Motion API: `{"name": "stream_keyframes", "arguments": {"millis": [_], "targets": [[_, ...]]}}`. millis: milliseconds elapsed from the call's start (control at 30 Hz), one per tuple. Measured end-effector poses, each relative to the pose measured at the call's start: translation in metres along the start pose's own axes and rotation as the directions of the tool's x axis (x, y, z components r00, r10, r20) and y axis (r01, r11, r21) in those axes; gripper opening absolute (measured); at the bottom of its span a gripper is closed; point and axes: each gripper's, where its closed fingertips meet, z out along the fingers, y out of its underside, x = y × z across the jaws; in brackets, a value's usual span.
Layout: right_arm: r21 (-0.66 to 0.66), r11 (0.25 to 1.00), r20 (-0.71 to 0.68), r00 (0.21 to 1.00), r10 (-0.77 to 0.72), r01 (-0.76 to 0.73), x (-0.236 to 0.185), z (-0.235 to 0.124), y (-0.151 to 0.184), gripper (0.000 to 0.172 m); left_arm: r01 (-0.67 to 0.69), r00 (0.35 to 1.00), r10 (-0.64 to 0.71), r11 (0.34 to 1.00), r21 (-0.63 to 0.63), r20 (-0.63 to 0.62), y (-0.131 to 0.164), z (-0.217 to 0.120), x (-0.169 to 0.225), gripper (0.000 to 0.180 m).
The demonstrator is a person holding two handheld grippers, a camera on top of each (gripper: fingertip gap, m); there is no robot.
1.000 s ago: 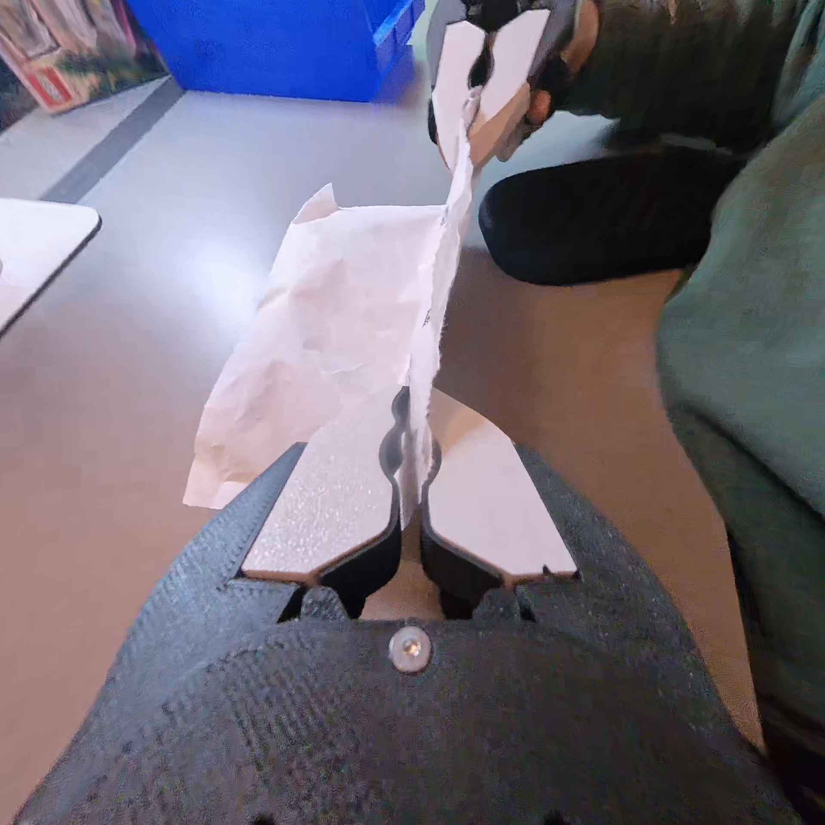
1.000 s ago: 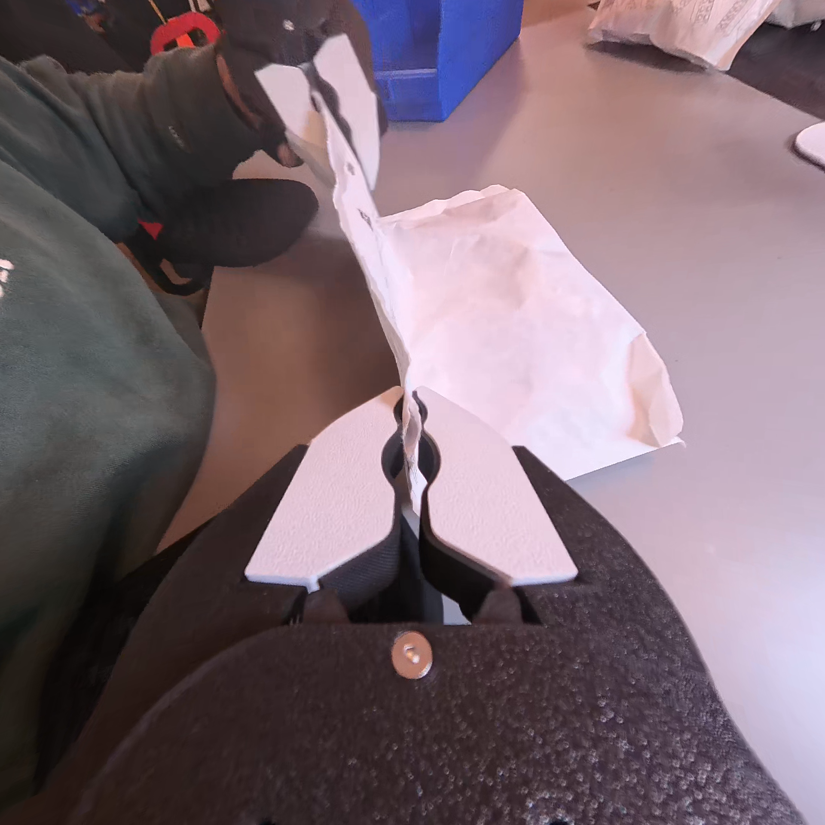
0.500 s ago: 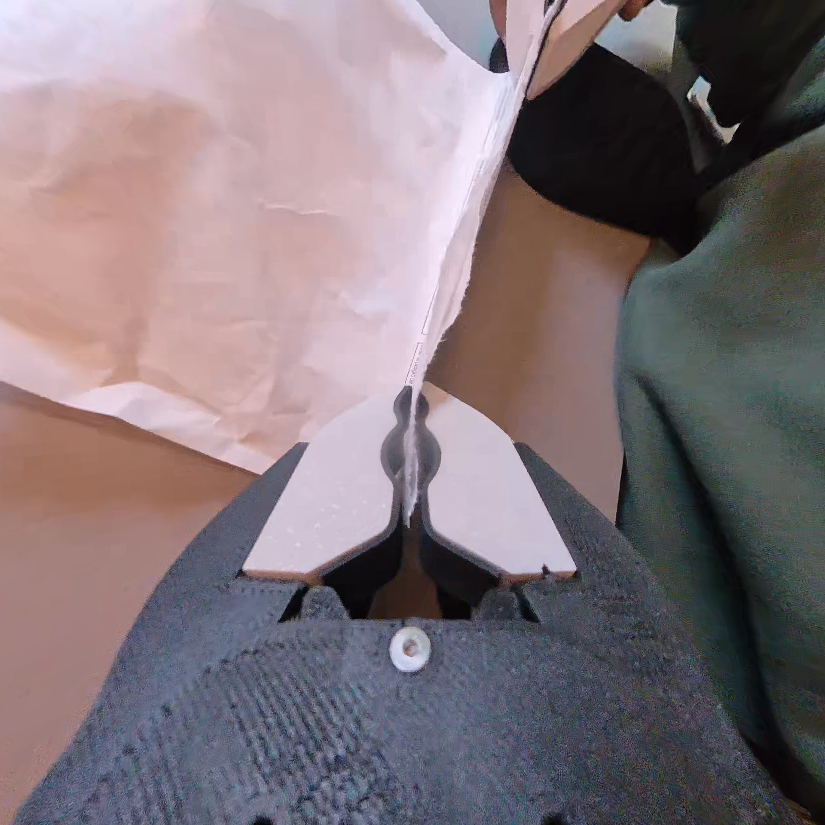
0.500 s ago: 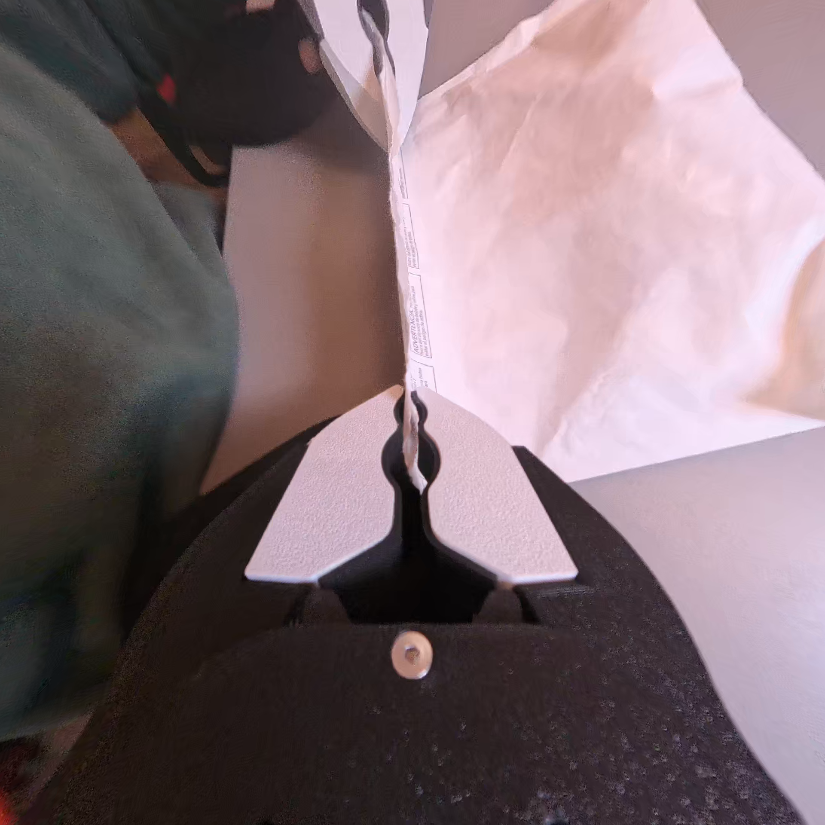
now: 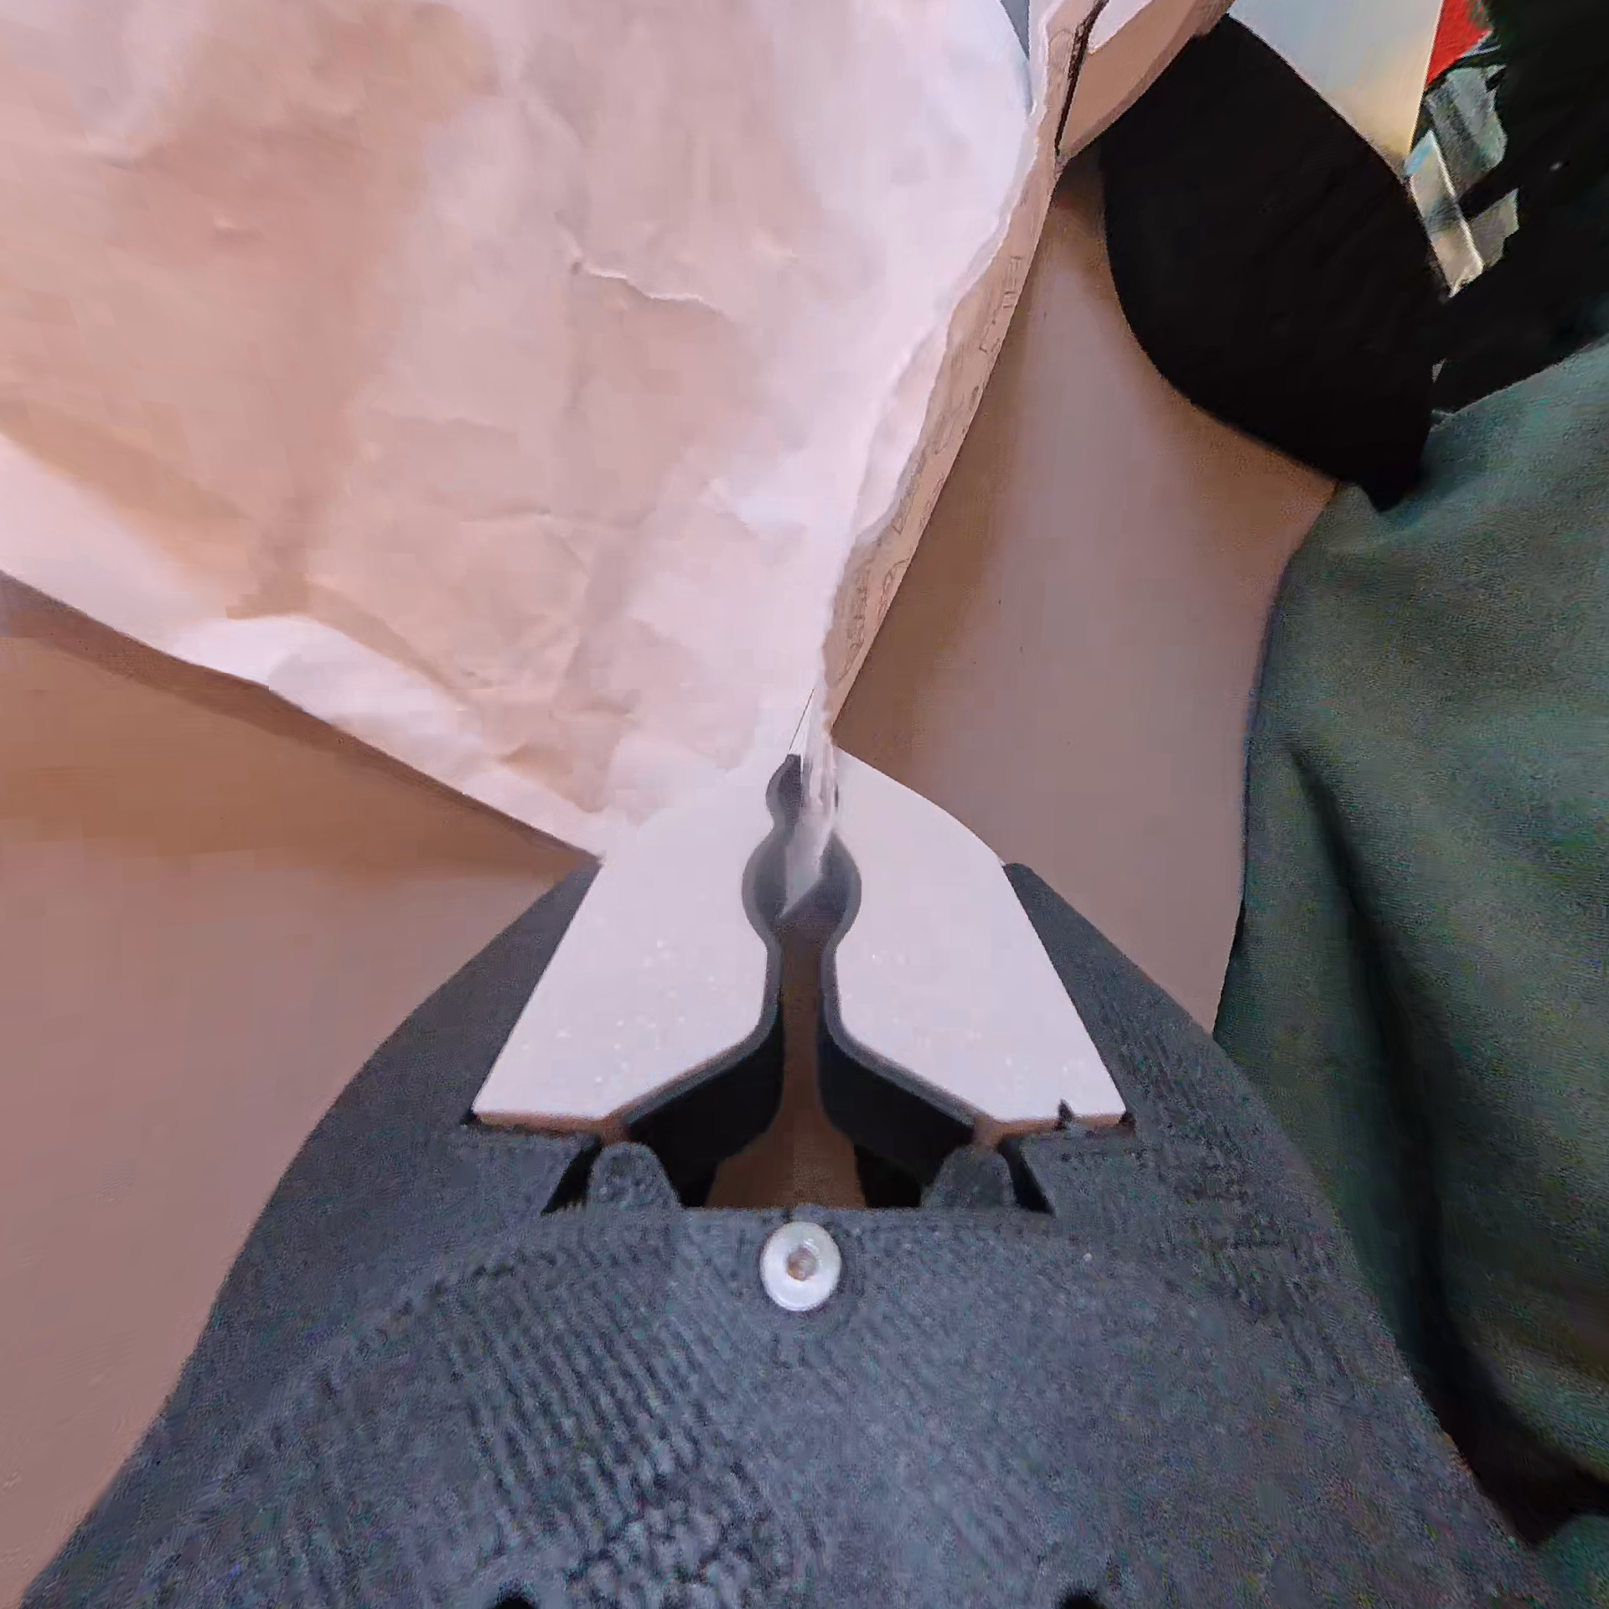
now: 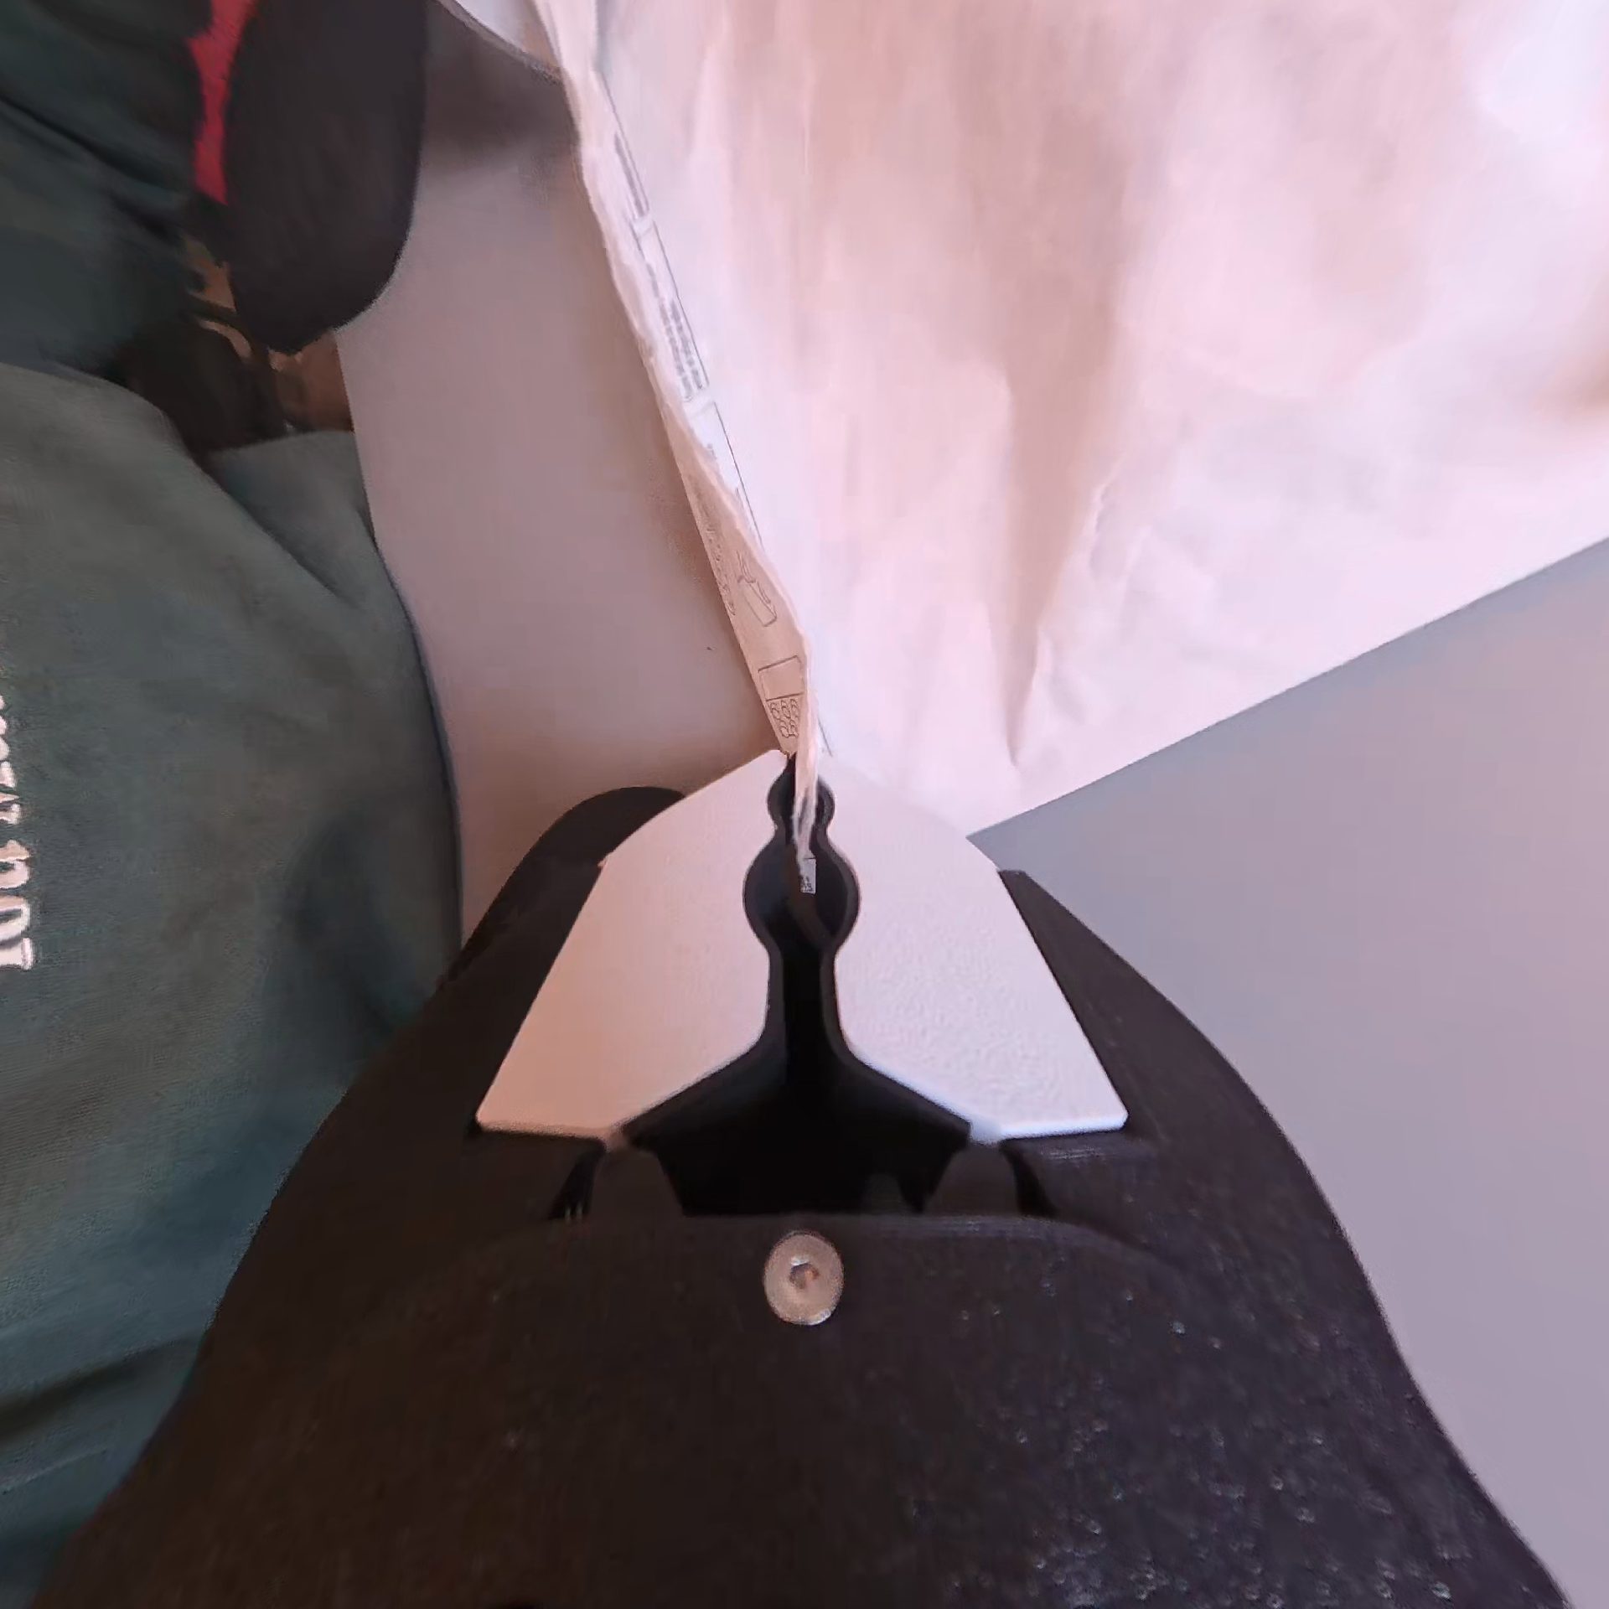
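A crumpled white paper bag (image 5: pixel 488 348) hangs in the air, held by its top edge at two ends. My left gripper (image 5: pixel 805 784) is shut on one end of that edge; the paper runs from between its fingertips up and to the right. My right gripper (image 6: pixel 797 779) is shut on the other end; the bag (image 6: pixel 1132 392) spreads up and to the right of it. A printed strip runs along the pinched edge in both views. The right gripper's white finger (image 5: pixel 1123 78) shows at the top of the left wrist view.
A person in a green sweatshirt (image 5: pixel 1437 871) is close on the right of the left wrist view and on the left of the right wrist view (image 6: pixel 174 696). A black rounded shape (image 5: pixel 1254 287) sits behind the bag. A grey table surface (image 6: pixel 1349 871) lies below.
Both grippers have lifted the bag up from the table and moved closer to it; it now fills the upper part of both views. Both grasps on the edge have held.
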Motion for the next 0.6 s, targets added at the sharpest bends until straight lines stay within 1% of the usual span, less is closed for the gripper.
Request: {"name": "stream_keyframes", "arguments": {"millis": [133, 200, 267, 367, 433, 533, 600], "targets": [[-0.071, 0.997, 0.020, 0.999, 0.029, -0.028, 0.000, 0.003, 0.002, 0.001, 0.075, 0.997, -0.075, 0.997, 0.016, -0.019, 0.003, -0.005, -0.008, 0.001], [-0.115, 0.993, 0.024, 0.999, 0.035, -0.032, 0.000, 0.004, 0.002, 0.001, 0.066, 0.998, -0.066, 0.998, -0.006, -0.012, 0.003, -0.004, -0.009, 0.001], [-0.140, 0.989, 0.041, 0.998, 0.052, -0.046, -0.001, 0.004, 0.002, 0.001, 0.053, 0.998, -0.051, 0.997, -0.050, 0.029, 0.004, -0.003, -0.013, 0.001], [-0.132, 0.988, 0.081, 0.993, 0.090, -0.079, -0.001, 0.004, 0.002, 0.001, 0.014, 0.997, -0.004, 0.992, -0.124, 0.082, 0.005, -0.003, -0.015, 0.001], [-0.112, 0.990, 0.094, 0.991, 0.100, -0.089, 0.000, 0.003, 0.001, 0.001, 0.011, 0.996, 0.003, 0.988, -0.153, 0.089, 0.005, -0.003, -0.016, 0.001], [-0.084, 0.994, 0.066, 0.995, 0.070, -0.064, 0.002, 0.000, 0.002, 0.002, 0.023, 0.997, -0.010, 0.983, -0.181, 0.076, 0.005, -0.003, -0.016, 0.001], [-0.047, 0.999, 0.017, 0.999, 0.027, -0.026, 0.006, -0.005, 0.001, 0.005, 0.015, 0.996, 0.004, 0.978, -0.208, 0.091, 0.005, -0.003, -0.016, 0.001]]}}
